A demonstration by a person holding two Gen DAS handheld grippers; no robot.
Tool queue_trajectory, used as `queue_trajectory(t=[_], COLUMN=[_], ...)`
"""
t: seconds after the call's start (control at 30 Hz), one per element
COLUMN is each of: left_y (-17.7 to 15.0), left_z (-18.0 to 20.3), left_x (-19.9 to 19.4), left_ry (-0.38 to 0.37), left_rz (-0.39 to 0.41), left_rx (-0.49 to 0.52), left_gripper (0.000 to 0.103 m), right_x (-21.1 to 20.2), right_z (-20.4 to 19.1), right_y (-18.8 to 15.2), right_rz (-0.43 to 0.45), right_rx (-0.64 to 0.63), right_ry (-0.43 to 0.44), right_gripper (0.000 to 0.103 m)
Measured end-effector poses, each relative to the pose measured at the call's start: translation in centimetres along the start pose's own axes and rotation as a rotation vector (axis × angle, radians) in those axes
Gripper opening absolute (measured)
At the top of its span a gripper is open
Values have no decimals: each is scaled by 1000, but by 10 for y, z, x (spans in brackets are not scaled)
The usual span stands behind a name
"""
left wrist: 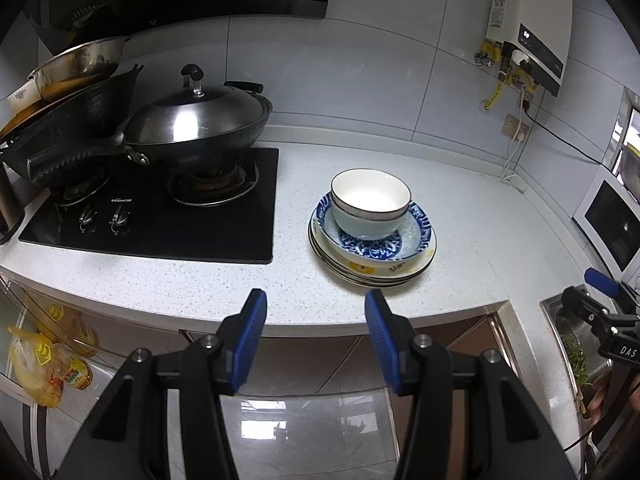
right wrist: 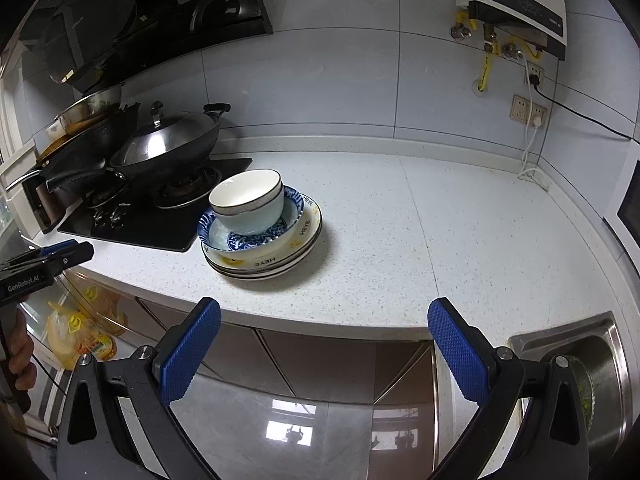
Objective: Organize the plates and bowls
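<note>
Left wrist view: speckled white countertop (left wrist: 460, 216) carries one stack just right of the gas hob (left wrist: 160, 208), with cream plates (left wrist: 384, 270) lowest, a blue-patterned dish (left wrist: 416, 236) above, nested white bowls (left wrist: 370, 200) on top. Left gripper (left wrist: 316, 314) and right gripper (right wrist: 324, 332) both stand released, empty, short of the counter edge (nothing between the pads). Risk: the bowls sit off-centre toward the hob, so a careless nudge could topple or chip them.

My left gripper (left wrist: 316, 300) is matte black with silver round screws at its pivots and ribbed blue pads on both fingers (left wrist: 251, 336). My right gripper (right wrist: 324, 312) matches, with blue pads in a diamond knurl. White lettering marks each black body, and a thin cable trails behind.
</note>
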State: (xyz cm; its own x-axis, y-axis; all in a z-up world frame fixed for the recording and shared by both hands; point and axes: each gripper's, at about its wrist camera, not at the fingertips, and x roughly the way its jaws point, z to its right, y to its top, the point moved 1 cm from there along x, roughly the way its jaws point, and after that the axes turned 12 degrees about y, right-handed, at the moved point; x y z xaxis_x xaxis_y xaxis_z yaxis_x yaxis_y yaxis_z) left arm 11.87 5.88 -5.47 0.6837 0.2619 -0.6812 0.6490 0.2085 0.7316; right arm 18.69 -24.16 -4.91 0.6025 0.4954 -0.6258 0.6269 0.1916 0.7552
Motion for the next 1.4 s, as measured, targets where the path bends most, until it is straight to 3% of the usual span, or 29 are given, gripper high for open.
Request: queue_trajectory(t=[1.0,1.4], left_y=[7,9], left_z=[0,14], left_x=[15,13], left_ry=[-43,-27], left_rz=[4,63], left_rx=[73,102], left_gripper=[49,49], right_x=[1,1], right_z=[-22,-16], right_y=[2,-1], right_rz=[4,-4], right_rx=[14,19], right_ry=[-64,-84], right_gripper=[102,102])
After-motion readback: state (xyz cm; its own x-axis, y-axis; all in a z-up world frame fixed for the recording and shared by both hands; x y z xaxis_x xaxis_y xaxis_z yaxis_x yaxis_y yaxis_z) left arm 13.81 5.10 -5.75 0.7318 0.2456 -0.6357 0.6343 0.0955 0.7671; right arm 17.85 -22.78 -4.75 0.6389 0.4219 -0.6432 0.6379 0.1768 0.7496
